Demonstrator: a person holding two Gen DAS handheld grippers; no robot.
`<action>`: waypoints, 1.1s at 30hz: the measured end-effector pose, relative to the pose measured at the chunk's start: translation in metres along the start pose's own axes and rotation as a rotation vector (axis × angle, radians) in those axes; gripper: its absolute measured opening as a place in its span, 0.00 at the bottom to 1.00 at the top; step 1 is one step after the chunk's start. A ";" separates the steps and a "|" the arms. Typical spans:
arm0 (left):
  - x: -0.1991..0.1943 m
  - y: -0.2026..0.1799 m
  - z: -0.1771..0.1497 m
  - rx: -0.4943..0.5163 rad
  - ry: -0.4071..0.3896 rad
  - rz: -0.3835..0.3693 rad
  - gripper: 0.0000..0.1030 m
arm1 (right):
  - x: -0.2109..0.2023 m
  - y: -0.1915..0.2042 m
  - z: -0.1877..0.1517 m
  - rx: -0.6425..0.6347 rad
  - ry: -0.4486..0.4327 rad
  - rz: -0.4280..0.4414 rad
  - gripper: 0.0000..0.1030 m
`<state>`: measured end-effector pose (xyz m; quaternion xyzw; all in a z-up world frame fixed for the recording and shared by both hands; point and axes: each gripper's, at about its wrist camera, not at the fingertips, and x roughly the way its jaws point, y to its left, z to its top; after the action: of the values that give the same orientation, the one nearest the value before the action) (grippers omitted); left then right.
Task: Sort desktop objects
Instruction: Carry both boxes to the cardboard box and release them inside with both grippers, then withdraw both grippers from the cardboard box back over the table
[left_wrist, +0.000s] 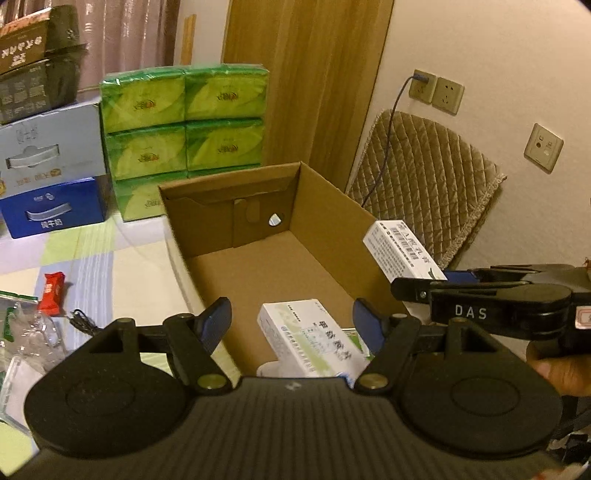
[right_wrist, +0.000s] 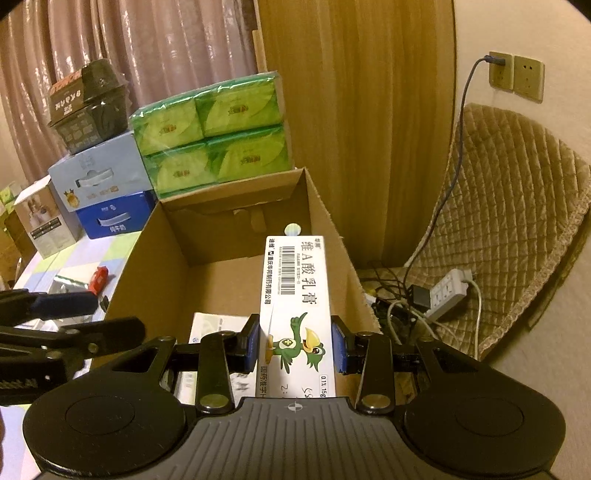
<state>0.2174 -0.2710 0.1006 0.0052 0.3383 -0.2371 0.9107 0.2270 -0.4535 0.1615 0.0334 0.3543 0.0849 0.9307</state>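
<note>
Right claw (right_wrist: 295, 341) is clenched on a long white ointment box (right_wrist: 295, 295), its blue pads pressing the box's two long sides, so the box juts straight out ahead over the open carton (right_wrist: 147, 251). That grip near one end looks chosen so the box can be lowered into the carton lengthwise. Left claw (left_wrist: 291, 319) is released, its pads wide apart and touching nothing; it hangs over the carton's near end, above a white medicine box (left_wrist: 310, 339) that already lies inside. A red sachet (left_wrist: 51, 291) and clear wrappers (left_wrist: 33, 332) remain on the table beside the carton, so sorting seems only partly done.
</note>
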 end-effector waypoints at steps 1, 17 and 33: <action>-0.002 0.001 0.000 0.001 -0.003 0.002 0.66 | 0.000 0.001 0.000 -0.001 -0.001 0.000 0.35; -0.034 0.020 -0.013 -0.032 -0.032 0.021 0.69 | -0.017 0.013 0.002 0.001 -0.061 0.006 0.51; -0.114 0.051 -0.048 -0.063 -0.054 0.078 0.74 | -0.079 0.092 -0.017 -0.044 -0.059 0.084 0.69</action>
<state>0.1348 -0.1692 0.1261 -0.0167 0.3202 -0.1908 0.9278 0.1450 -0.3770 0.2119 0.0303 0.3230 0.1307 0.9368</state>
